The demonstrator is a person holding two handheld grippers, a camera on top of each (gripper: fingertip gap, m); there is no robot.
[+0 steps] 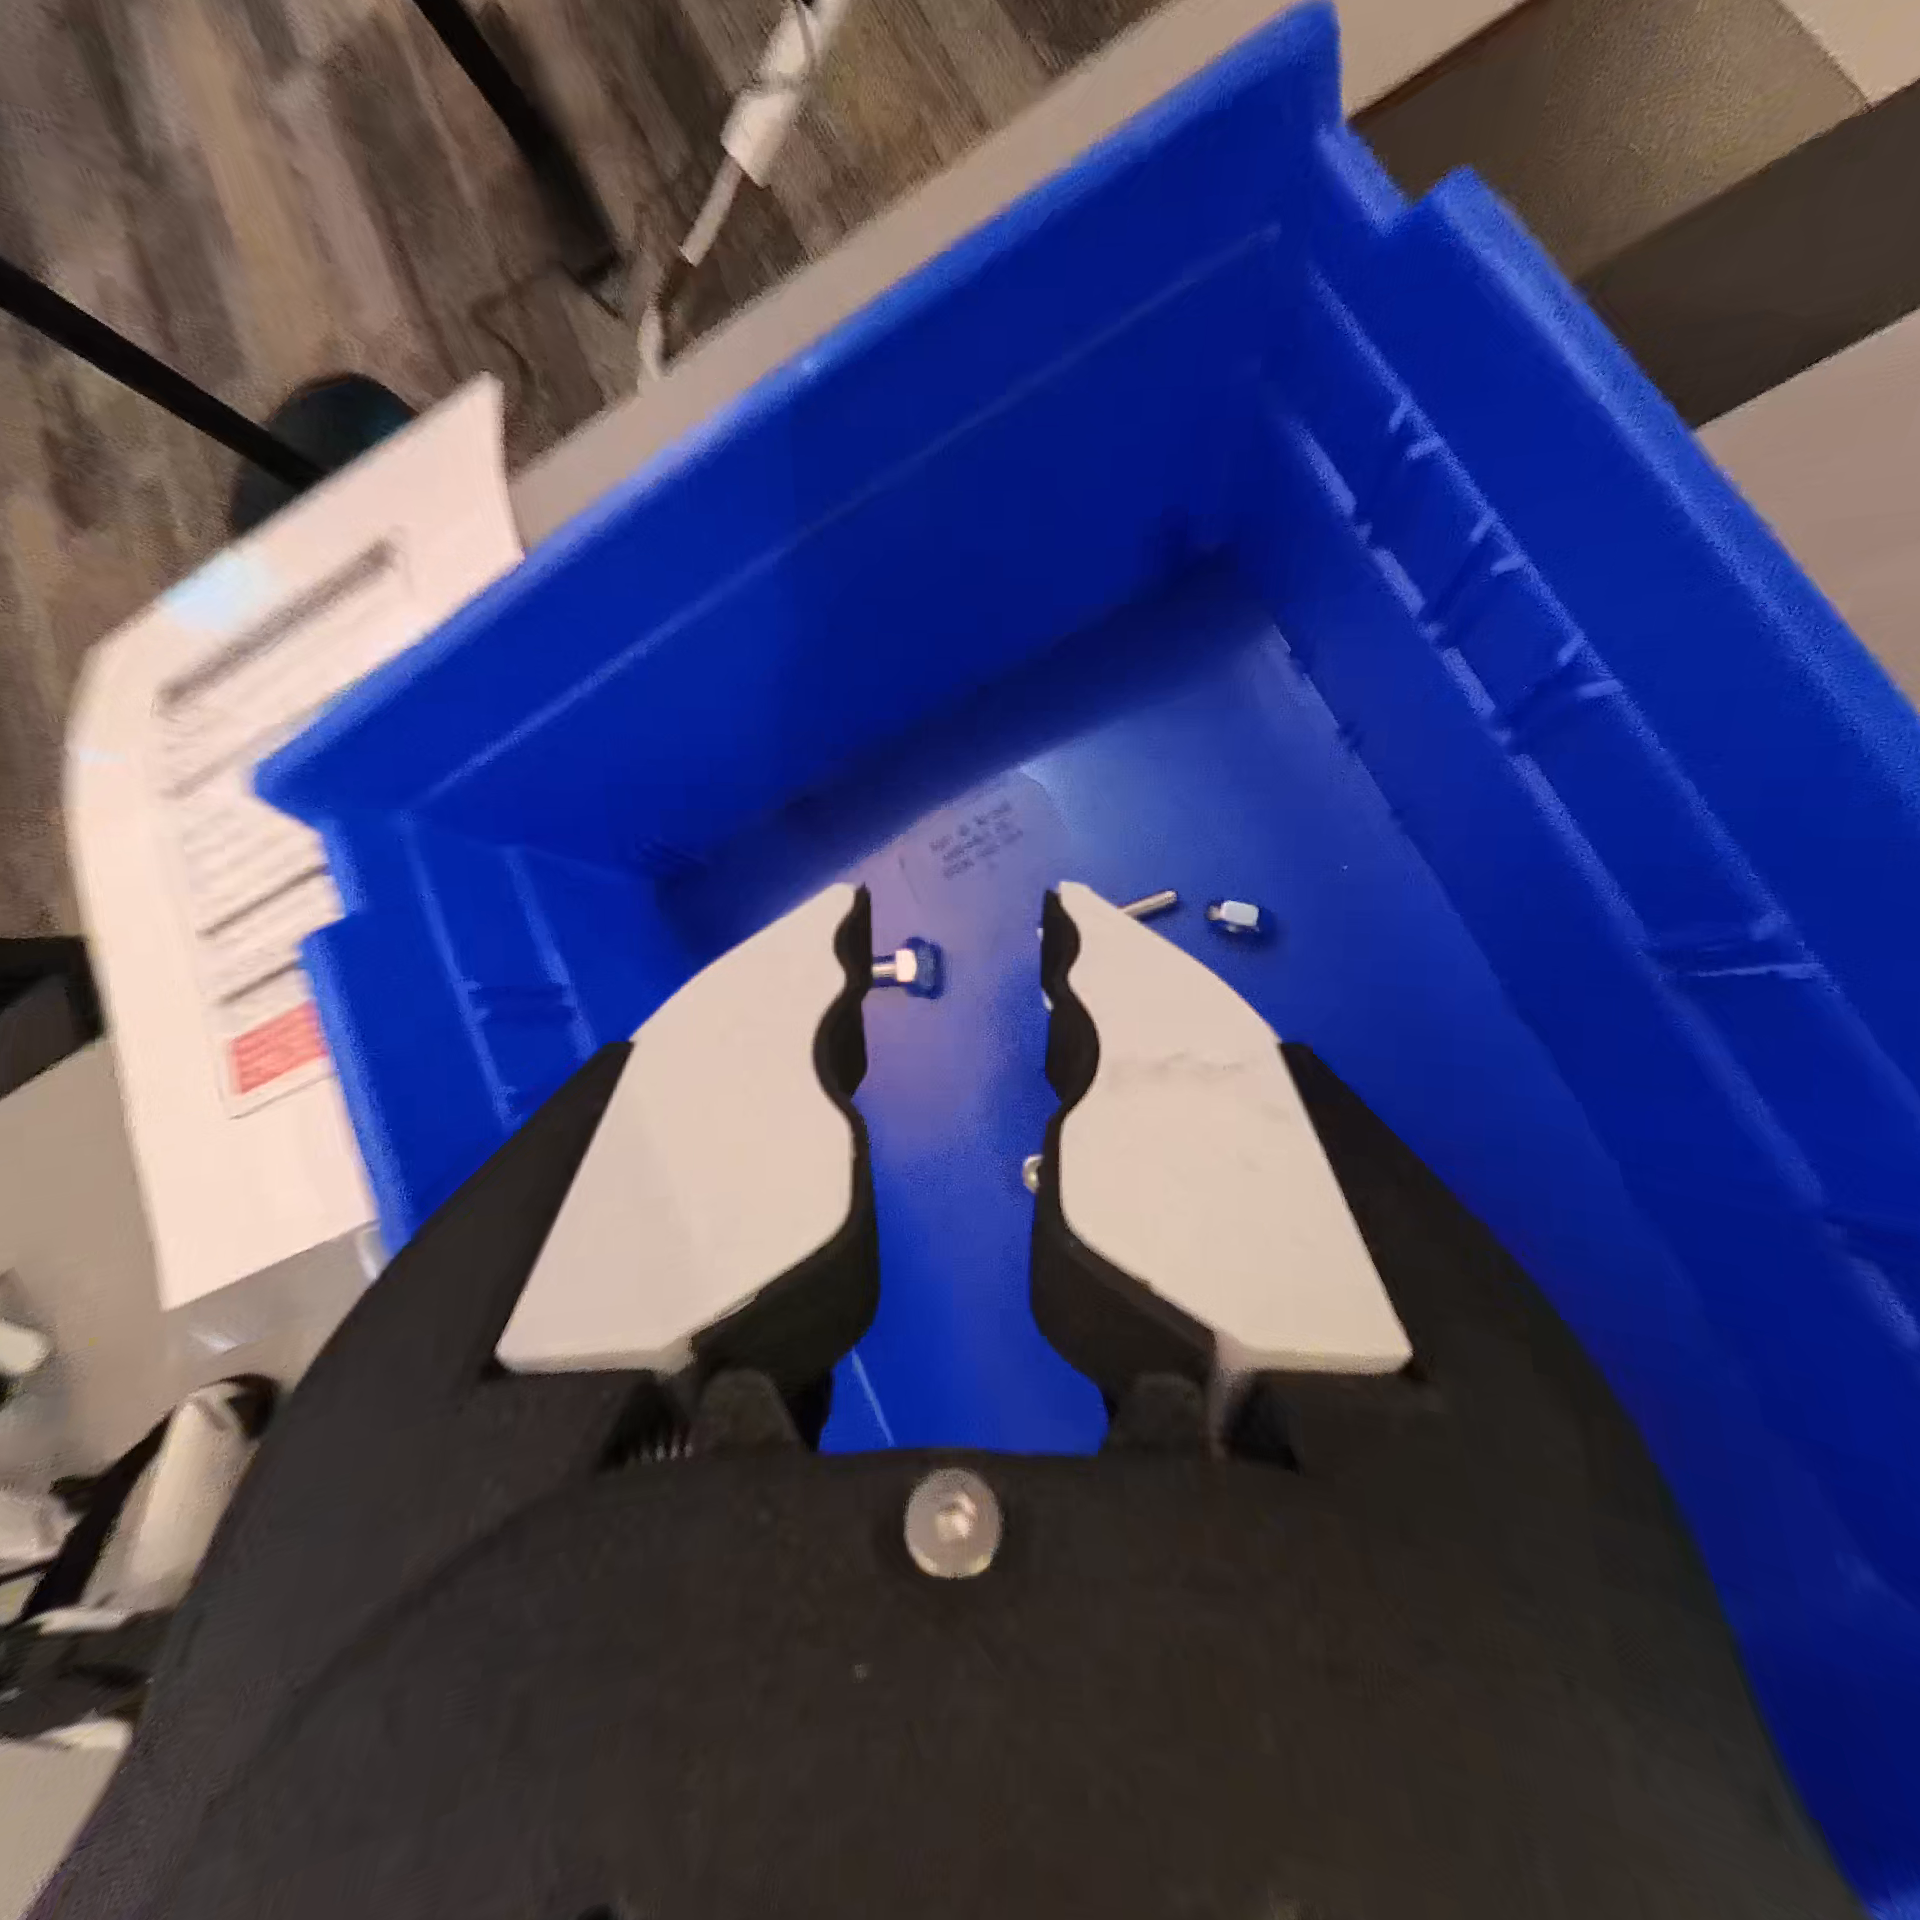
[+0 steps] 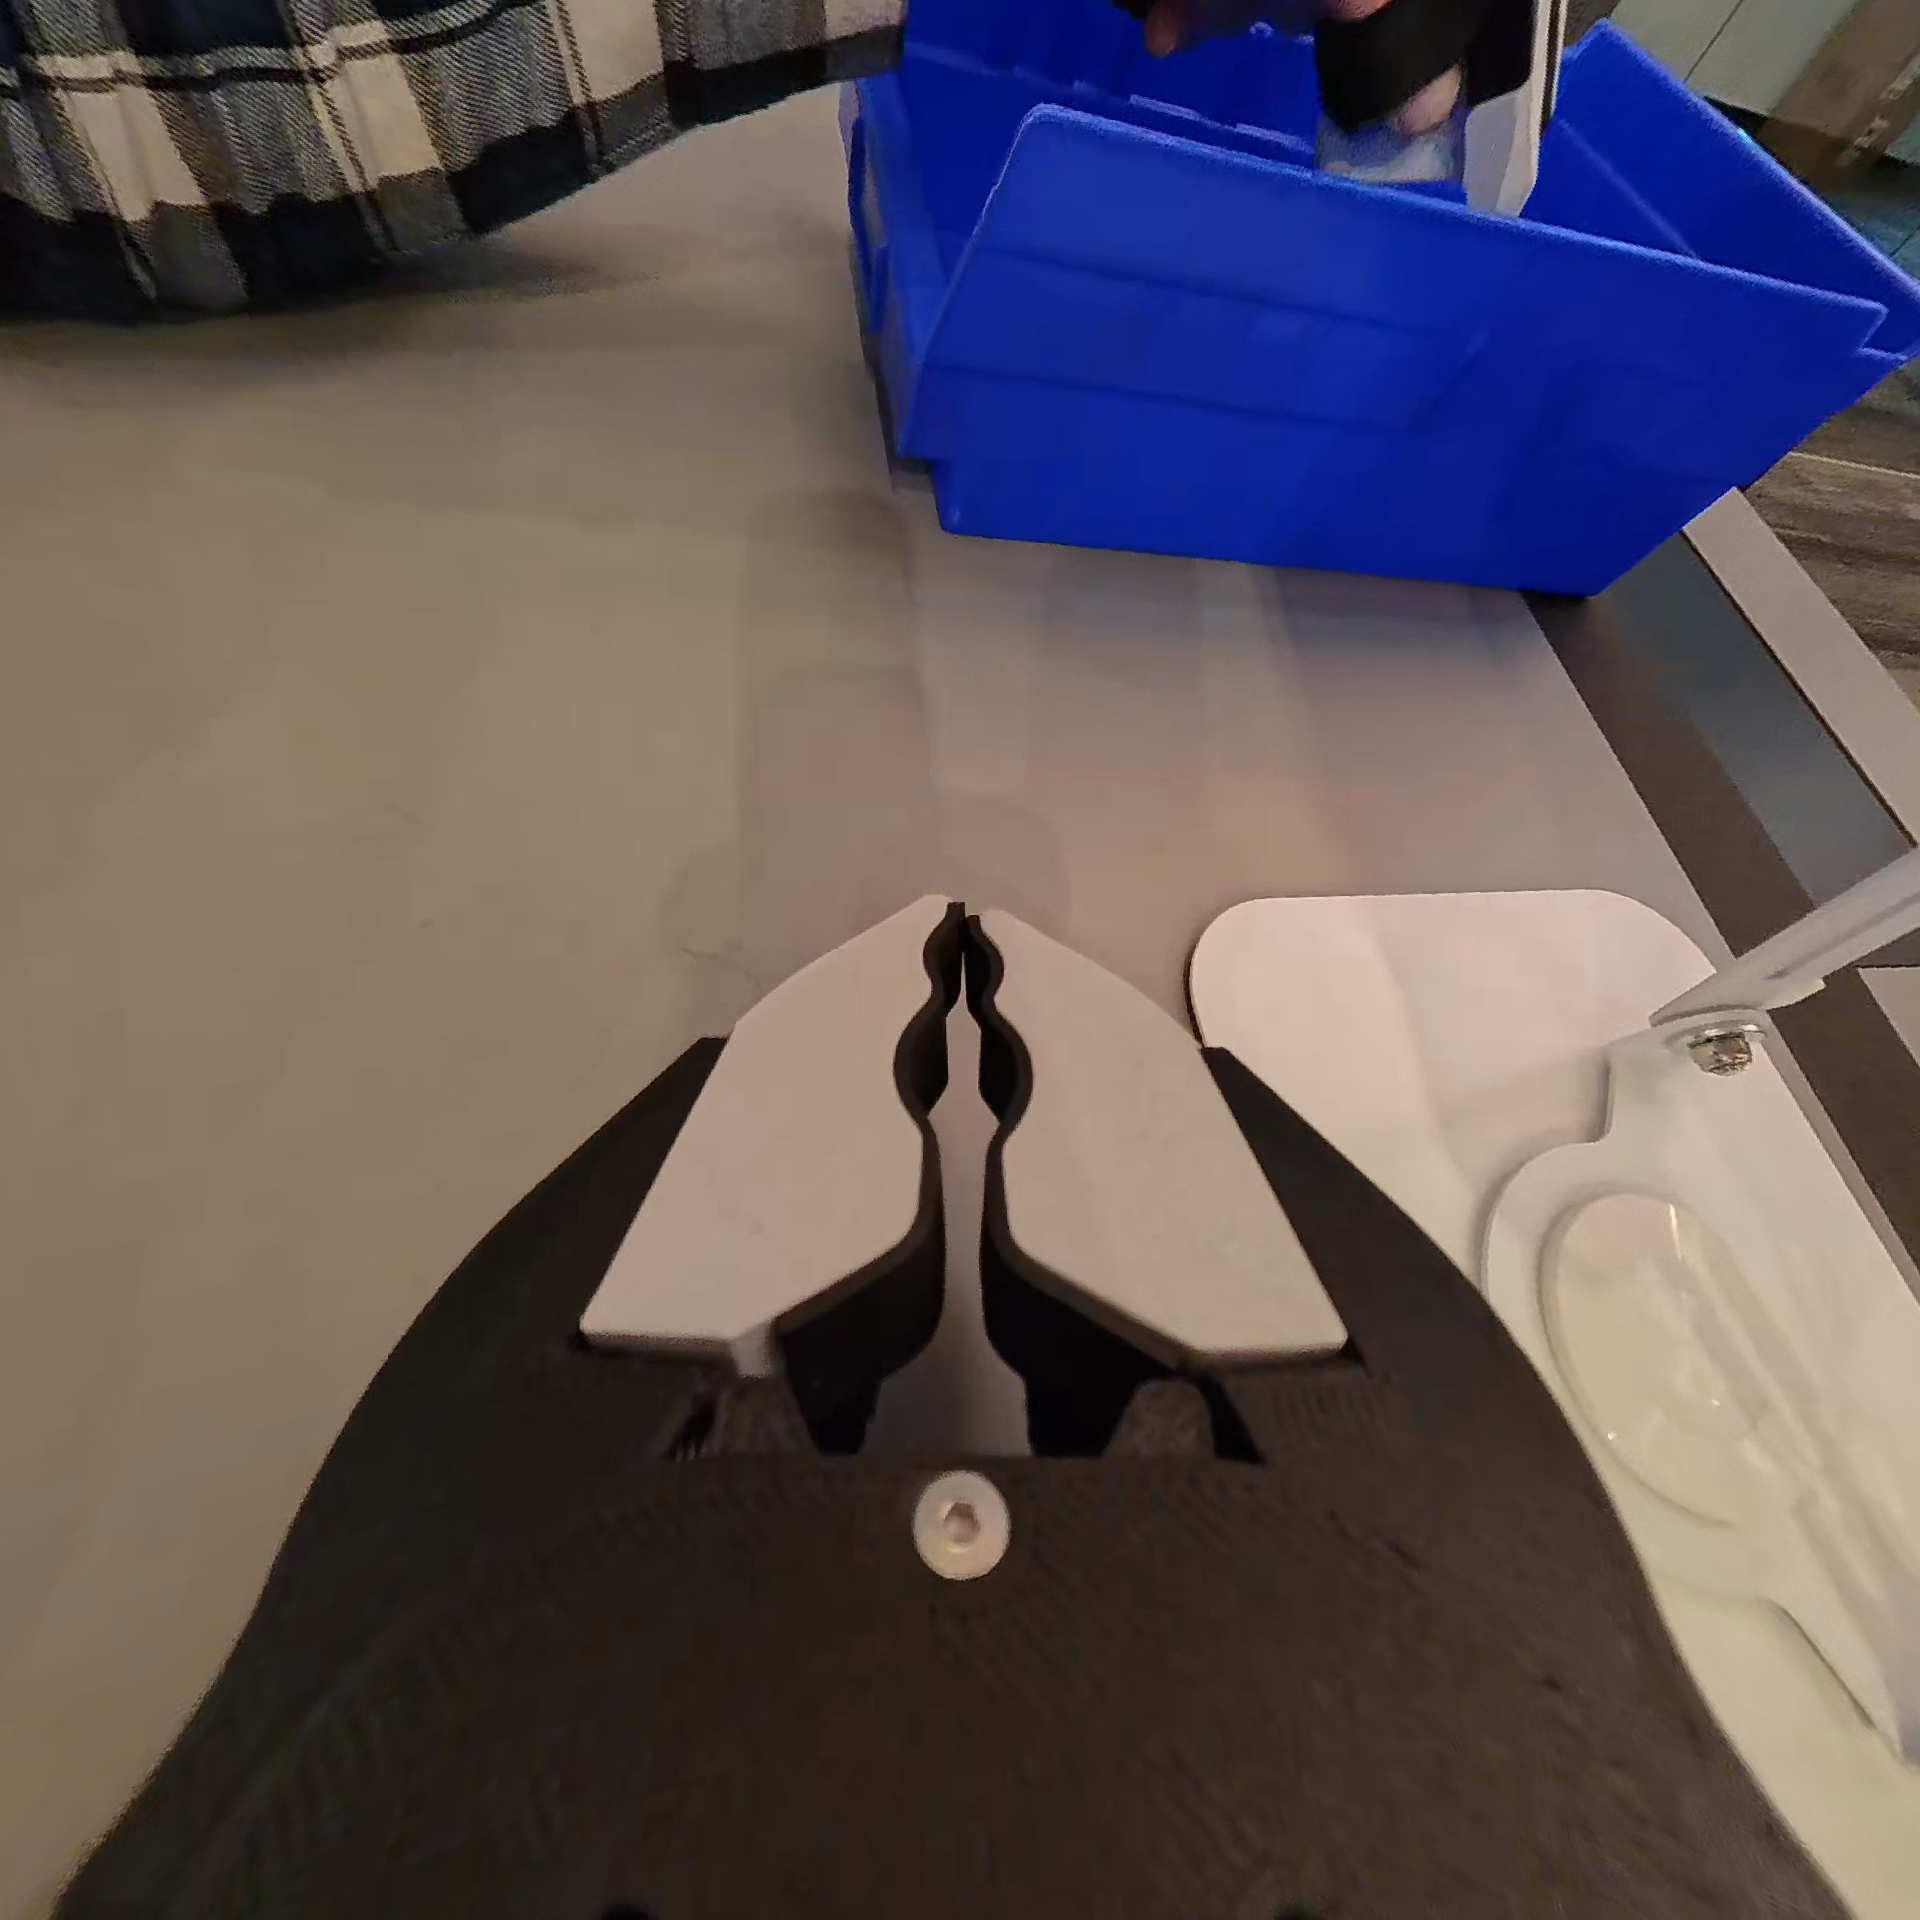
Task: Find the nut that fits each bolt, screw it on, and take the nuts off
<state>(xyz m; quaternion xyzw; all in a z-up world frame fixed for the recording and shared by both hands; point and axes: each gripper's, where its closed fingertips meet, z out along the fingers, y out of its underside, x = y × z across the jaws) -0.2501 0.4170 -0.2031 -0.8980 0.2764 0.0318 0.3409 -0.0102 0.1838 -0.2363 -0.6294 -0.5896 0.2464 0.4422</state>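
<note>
A: Surface?
B: Grey table (image 2: 520, 675), smooth, faint marks. Dark strip along its right edge. Beyond that, wood-look floor (image 1: 208, 208) in grey-brown planks, blurred in the left view.

A: On the table?
B: Blue bin (image 2: 1351, 416) at the far right. White plate (image 2: 1455, 1039) near right, with a clear lens piece bolted to it. Printed sheet (image 1: 260, 831) left of the bin, blurred. Cables at the near left corner of the left view. Plaid cloth (image 2: 260, 125) far left.

A: Left gripper?
B: Left gripper (image 1: 951, 914) hung over the open bin, jaws apart, nothing between them but bin floor. Not gripping anything.

A: Right one?
B: Right gripper (image 2: 964, 925) was low over bare table, tips closed together, nothing in them.

A: Task parts?
B: All on the bin floor. Bolt (image 1: 909, 966) with a blue-looking end poked out from beside the left finger (image 1: 748, 1091); contact unclear. Second bolt (image 1: 1148, 904) showed past the right finger, mostly hidden. Nut (image 1: 1236, 914) just right of that, apart from it. Small metal bit (image 1: 1032, 1172) nearer, at the right finger's inner edge, too hidden to name.

A: Other gripper in the right view?
B: Part of it above the bin, far, cropped by the top edge.
</note>
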